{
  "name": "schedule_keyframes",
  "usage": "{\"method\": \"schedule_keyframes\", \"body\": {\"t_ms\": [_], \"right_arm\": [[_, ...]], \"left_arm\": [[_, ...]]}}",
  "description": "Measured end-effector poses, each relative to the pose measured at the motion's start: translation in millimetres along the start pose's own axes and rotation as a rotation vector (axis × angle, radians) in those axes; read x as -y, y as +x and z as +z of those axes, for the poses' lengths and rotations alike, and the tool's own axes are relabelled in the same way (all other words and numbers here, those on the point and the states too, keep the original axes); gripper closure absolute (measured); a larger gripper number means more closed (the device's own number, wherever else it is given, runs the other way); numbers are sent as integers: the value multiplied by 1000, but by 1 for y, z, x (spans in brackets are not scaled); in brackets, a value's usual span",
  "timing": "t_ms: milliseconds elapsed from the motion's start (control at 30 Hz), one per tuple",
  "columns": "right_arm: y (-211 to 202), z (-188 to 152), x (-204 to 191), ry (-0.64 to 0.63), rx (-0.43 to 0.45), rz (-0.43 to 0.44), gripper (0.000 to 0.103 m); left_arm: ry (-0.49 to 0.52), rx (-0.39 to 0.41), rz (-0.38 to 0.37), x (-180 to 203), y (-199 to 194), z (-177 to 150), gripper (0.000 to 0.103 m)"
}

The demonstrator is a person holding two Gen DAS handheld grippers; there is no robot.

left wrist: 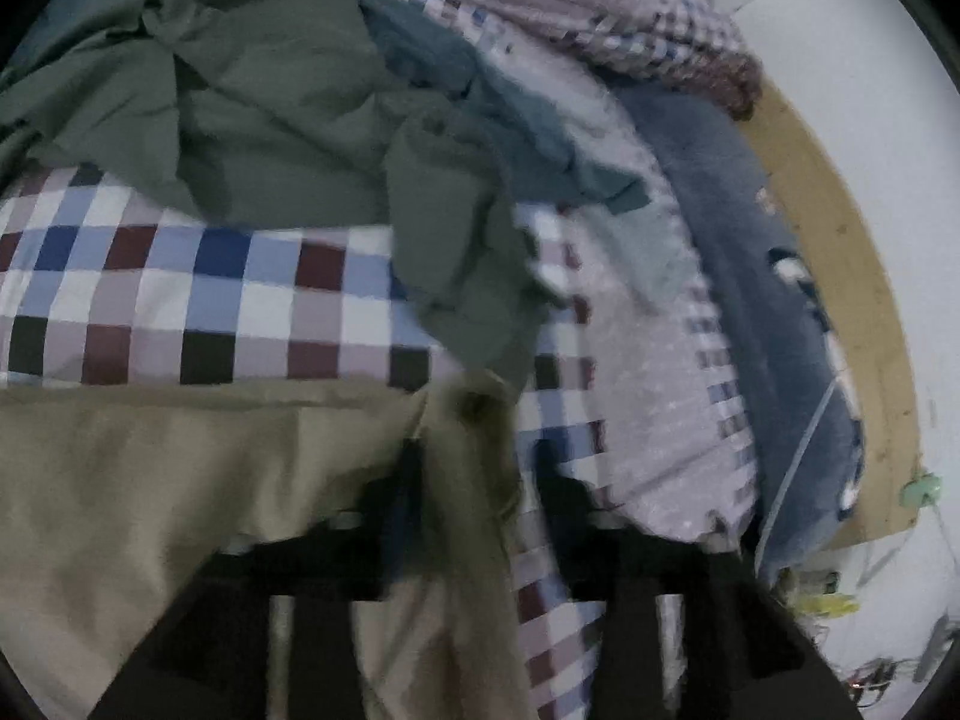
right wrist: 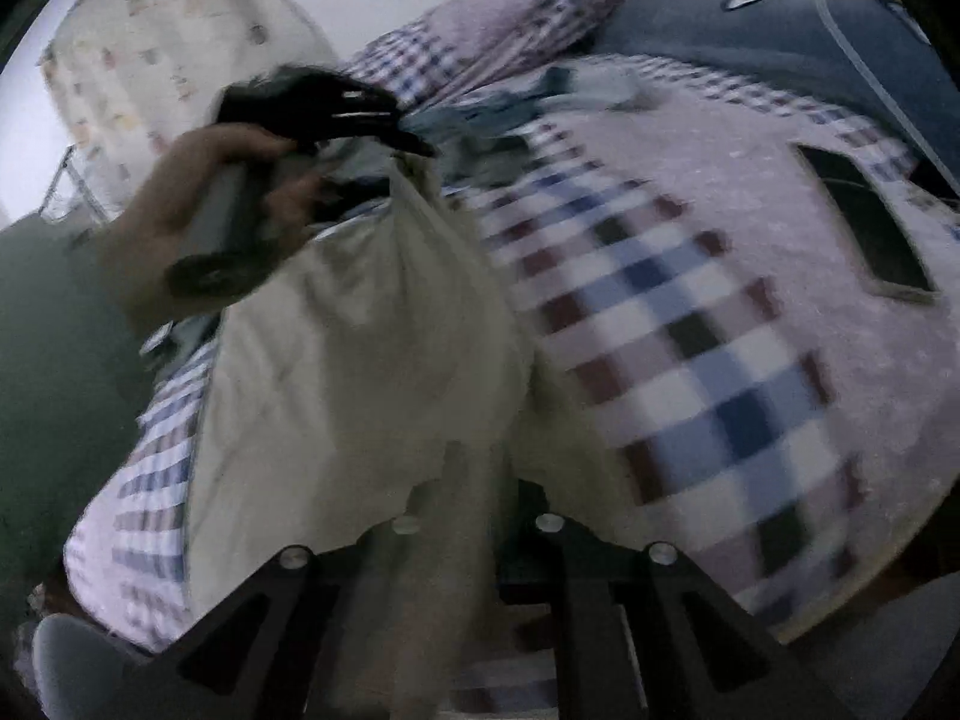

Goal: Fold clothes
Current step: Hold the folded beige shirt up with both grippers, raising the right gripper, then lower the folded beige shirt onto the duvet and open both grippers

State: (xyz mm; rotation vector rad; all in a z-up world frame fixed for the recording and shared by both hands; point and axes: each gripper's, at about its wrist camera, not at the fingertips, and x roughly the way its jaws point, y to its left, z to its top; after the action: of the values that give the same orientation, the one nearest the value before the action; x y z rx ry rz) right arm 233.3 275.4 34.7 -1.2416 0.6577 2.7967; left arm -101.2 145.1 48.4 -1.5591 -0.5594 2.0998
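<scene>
A beige garment (left wrist: pixel 180 480) lies across the checked bedsheet (left wrist: pixel 180 294) in the left wrist view, and its bunched edge is pinched in my left gripper (left wrist: pixel 477 468), which is shut on it. In the right wrist view the same beige garment (right wrist: pixel 360 348) hangs stretched between the two grippers. My right gripper (right wrist: pixel 486 480) at the bottom is shut on its near edge. The left gripper (right wrist: pixel 408 141), held by a hand (right wrist: pixel 180 198), grips the far corner, raised above the bed.
A crumpled green garment (left wrist: pixel 240 90) and a teal one (left wrist: pixel 510 120) are piled at the far side of the bed. A blue pillow (left wrist: pixel 750 270) lies along the wooden bed frame (left wrist: pixel 852 276) by a white wall. A dark rectangular object (right wrist: pixel 864 222) rests on the sheet.
</scene>
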Motion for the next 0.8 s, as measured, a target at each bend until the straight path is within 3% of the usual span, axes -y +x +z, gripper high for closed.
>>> {"method": "schedule_keyframes", "body": {"t_ms": [33, 100, 200, 267, 433, 600, 800], "right_arm": [[-1, 2, 6, 4, 5, -24, 94], [-4, 5, 25, 37, 5, -64, 92], [-13, 11, 49, 85, 8, -112, 91], [-19, 18, 60, 97, 14, -111, 90], [-22, 61, 60, 17, 41, 19, 54], [11, 116, 30, -128, 7, 180, 45], [89, 158, 11, -151, -95, 237, 43]], "left_arm": [[0, 28, -24, -1, -11, 2, 37], [5, 87, -48, -8, -40, 8, 32], [41, 147, -56, -23, -83, 15, 29], [84, 187, -23, -42, -116, 18, 28], [102, 256, 38, -113, -174, 11, 23], [91, 181, 21, -160, -160, -6, 22], [89, 117, -38, -182, -120, -17, 23]]}}
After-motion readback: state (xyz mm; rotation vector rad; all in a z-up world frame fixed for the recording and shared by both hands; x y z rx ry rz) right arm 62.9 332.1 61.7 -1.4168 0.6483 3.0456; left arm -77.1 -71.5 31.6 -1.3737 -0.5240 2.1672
